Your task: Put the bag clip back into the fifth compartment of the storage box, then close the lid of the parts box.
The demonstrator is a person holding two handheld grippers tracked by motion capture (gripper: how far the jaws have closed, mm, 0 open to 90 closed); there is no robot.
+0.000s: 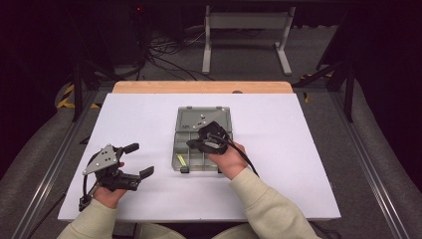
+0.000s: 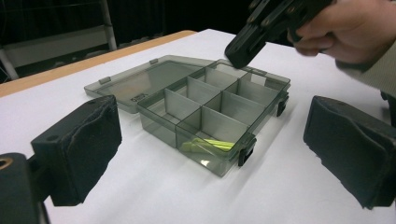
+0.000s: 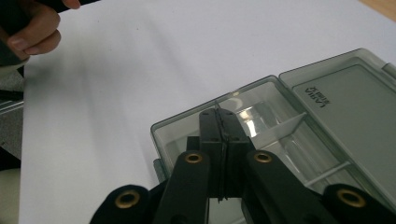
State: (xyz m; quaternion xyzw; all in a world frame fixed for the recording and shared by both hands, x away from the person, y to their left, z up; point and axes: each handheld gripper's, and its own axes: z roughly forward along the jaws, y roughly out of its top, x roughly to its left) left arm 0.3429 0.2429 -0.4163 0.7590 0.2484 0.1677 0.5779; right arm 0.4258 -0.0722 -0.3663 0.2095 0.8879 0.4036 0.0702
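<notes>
Hovering shut and seemingly empty over the smoky translucent plastic compartment box (image 1: 203,139) mid-table, the right gripper (image 1: 195,144) faces light, rigid, slippery walls best pinched at a rim, while the left gripper (image 1: 142,159) gapes empty.

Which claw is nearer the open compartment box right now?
The right claw: it hangs, shut, directly over the compartment box. The left claw sits open on the table well off to the box's left, apart from it.
</notes>
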